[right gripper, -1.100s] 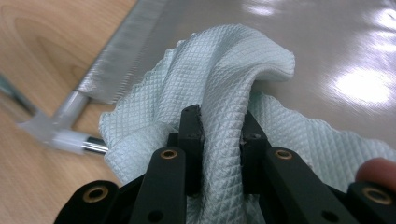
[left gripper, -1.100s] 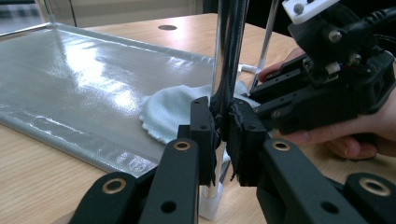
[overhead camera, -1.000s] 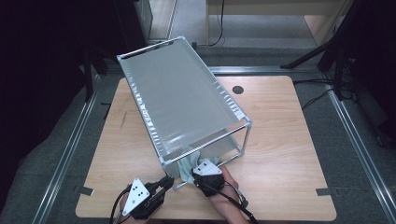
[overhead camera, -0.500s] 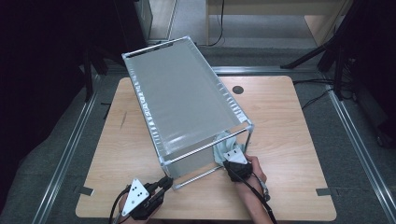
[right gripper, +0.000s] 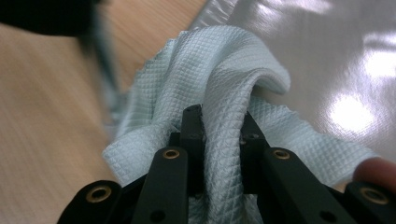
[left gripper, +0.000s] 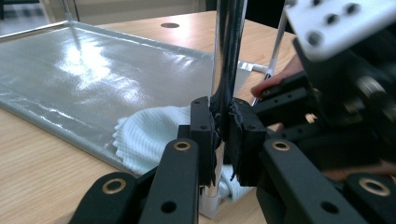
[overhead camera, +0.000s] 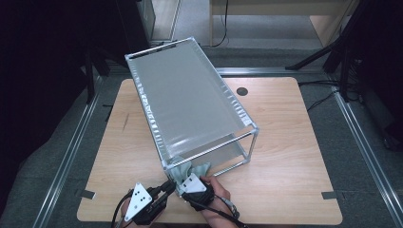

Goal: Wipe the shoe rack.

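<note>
Waffle-weave cloth [right gripper: 219,70] pinched in right gripper [right gripper: 219,121] jaws, left gripper [left gripper: 223,130] jaws clamping shiny frame post [left gripper: 224,46]

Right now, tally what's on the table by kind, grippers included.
Metal-frame rack: 1
Pale waffle-weave cloth: 1
Handheld grippers: 2, the left gripper clamped on the rack's corner post, the right gripper pinching the cloth
Total: 4
</note>
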Available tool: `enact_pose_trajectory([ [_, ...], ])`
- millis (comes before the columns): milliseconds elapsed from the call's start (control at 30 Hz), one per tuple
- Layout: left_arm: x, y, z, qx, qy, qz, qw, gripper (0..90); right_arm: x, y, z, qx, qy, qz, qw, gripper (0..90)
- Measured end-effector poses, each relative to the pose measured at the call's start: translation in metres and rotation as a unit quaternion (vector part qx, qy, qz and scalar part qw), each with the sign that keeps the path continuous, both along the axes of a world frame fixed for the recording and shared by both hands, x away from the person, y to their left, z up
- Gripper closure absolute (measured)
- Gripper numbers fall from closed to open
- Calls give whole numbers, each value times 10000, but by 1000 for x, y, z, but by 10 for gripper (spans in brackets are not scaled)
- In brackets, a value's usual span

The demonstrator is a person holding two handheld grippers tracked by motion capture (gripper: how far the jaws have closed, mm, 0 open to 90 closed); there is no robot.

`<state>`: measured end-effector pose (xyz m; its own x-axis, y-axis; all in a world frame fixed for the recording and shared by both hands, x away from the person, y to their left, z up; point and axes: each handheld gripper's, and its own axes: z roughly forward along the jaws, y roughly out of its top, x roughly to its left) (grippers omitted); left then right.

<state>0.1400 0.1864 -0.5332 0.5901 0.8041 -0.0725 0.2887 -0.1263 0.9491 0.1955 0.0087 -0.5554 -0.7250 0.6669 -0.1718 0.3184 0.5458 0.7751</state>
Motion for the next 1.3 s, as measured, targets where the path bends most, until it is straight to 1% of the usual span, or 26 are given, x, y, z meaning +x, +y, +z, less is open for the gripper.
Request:
enact_pose_trajectory([
  [100, 0, 0, 0, 18, -17, -2, 10000, 819, 8, -13, 1, 143, 201, -62, 9997, 777],
  [133, 0, 0, 0, 18, -17, -2, 10000, 820, 8, -13, 1, 143, 201, -62, 9997, 777],
  [233, -1, 0, 0, 32, -14, 6, 10000, 819, 23, -49, 3, 16, 46, -551, 9985, 778],
  [267, -1, 0, 0, 32, -14, 6, 10000, 819, 23, -49, 3, 16, 46, -551, 9985, 778],
  [367, -1, 1, 0, 41, 1, 53, 10000, 819, 39, -96, 4, -106, -43, -1288, 9916, 778],
  [400, -1, 1, 0, 41, 1, 53, 10000, 819, 39, -96, 4, -106, -43, -1288, 9916, 778],
  [433, 0, 2, 1, 33, 19, 100, 9999, 819, 45, -117, 4, -75, 1, -1626, 9867, 779],
  [467, 0, 2, 1, 33, 19, 100, 9999, 819, 45, -117, 4, -75, 1, -1626, 9867, 779],
  [500, 1, 2, 0, 28, 26, 154, 9999, 819, 47, -127, 4, 5, 86, -1838, 9829, 780],
  [600, 1, 3, 0, 47, 19, 241, 9997, 821, 40, -117, 4, -52, -14, -1943, 9809, 783],
  [633, 2, 6, 0, 28, 34, 335, 9994, 820, 30, -101, 3, 17, -51, -1781, 9840, 783],
  [667, 2, 6, 0, 28, 34, 335, 9994, 820, 30, -101, 3, 17, -51, -1781, 9840, 783],
  [700, 3, 9, 1, 21, 57, 412, 9991, 820, 17, -79, 3, 72, -82, -1470, 9891, 783],
  [733, 3, 9, 1, 21, 57, 412, 9991, 820, 17, -79, 3, 72, -82, -1470, 9891, 783],
  [767, 3, 11, 1, 11, 78, 476, 9988, 820, 5, -57, 4, 157, -68, -1083, 9940, 782],
  [800, 3, 11, 1, 11, 78, 476, 9988, 820, 5, -57, 4, 157, -68, -1083, 9940, 782],
  [833, 3, 11, 1, 13, 75, 511, 9987, 820, -6, -40, 5, 307, 98, -674, 9972, 778],
  [867, 3, 11, 1, 13, 75, 511, 9987, 820, -6, -40, 5, 307, 98, -674, 9972, 778],
  [900, 3, 12, 1, 22, 72, 523, 9986, 820, -14, -31, 5, 218, 85, -400, 9989, 777],
  [933, 2, 12, 1, 27, 70, 527, 9986, 820, -15, -29, 4, 89, 21, -360, 9993, 777],
  [1067, 3, 14, 1, 48, 61, 576, 9983, 821, -9, -43, 6, 88, 79, -548, 9984, 778],
  [1100, 3, 17, 1, 37, 73, 638, 9979, 820, -4, -59, 8, 4, 109, -729, 9973, 778],
  [1133, 3, 17, 1, 37, 73, 638, 9979, 820, -4, -59, 8, 4, 109, -729, 9973, 778],
  [1167, 4, 21, 1, 26, 84, 719, 9974, 820, -3, -79, 9, 7, 138, -875, 9961, 778],
  [1267, 5, 26, 1, 23, 87, 826, 9965, 820, -3, -98, 11, -104, 127, -952, 9953, 777],
  [1300, 6, 30, 1, 21, 86, 914, 9958, 820, -4, -117, 15, -84, 219, -882, 9958, 774],
])
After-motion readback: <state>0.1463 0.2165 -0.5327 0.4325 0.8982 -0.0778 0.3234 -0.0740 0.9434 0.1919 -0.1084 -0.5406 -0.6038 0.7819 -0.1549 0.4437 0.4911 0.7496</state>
